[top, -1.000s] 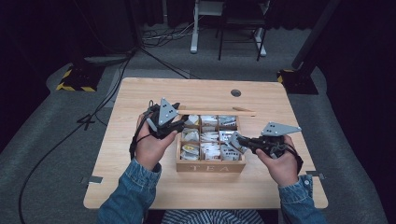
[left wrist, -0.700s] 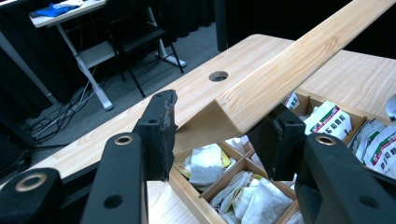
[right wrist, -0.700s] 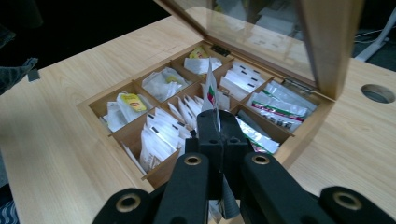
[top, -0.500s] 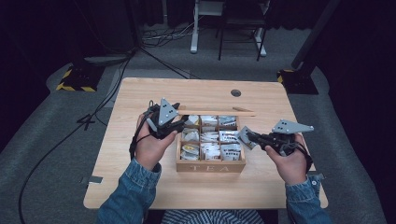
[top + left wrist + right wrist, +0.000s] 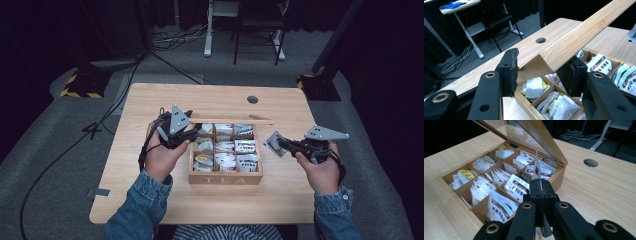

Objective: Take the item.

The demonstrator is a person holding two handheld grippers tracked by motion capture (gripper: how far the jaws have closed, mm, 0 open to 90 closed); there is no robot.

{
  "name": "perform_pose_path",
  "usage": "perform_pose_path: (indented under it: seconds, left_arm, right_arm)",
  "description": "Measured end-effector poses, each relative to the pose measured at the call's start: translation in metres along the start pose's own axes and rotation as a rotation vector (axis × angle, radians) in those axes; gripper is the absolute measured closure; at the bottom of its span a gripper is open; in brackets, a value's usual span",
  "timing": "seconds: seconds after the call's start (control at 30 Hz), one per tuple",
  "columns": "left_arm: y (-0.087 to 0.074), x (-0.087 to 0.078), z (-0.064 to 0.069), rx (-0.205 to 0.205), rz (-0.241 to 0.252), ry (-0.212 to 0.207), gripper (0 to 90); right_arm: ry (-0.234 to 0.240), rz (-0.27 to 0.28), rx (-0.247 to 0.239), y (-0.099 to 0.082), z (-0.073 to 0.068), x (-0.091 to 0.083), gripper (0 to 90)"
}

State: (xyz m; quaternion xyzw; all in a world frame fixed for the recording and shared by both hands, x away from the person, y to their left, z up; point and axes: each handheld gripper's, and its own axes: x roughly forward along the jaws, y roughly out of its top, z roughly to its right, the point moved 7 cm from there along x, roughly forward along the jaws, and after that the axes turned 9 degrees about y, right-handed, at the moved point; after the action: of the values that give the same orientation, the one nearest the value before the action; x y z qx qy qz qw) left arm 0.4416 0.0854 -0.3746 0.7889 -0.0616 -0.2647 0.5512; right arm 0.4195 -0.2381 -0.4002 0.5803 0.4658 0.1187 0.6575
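Table brightly lit from above, surroundings dark; close views slightly soft.

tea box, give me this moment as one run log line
left gripper: shut on lid, held open | right gripper: shut on tea sachet, right of tea box, above table

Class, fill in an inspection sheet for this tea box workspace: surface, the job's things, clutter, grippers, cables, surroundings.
Surface: light wooden table with a round hole.
Job's things: wooden tea box, lid raised; tea bag packet held to the right of the box.
Clutter: nothing seen.
Grippers: left hand-held gripper clamps the lid's edge; right hand-held gripper shut on the packet.
Cables: black cables on the floor at left.
Surroundings: grey carpet, white desk frame, dark curtains.
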Motion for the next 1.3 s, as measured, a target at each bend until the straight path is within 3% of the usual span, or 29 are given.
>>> perform_pose_path:
  seconds: [0.67,1.0,1.3]
  left_arm:
    - [0.000,0.000,0.000,0.002,-0.002,-0.002,52.7]
    - [0.000,0.000,0.000,0.003,-0.003,-0.002,52.7]
    - [0.000,0.000,0.000,0.004,-0.004,-0.003,52.7]
  right_arm:
    - [-0.145,-0.057,0.095,-0.045,0.062,0.000,90.0]
    - [-0.161,-0.088,0.140,-0.065,0.077,0.008,90.0]
    - [-0.148,-0.104,0.196,-0.076,0.081,0.014,90.0]
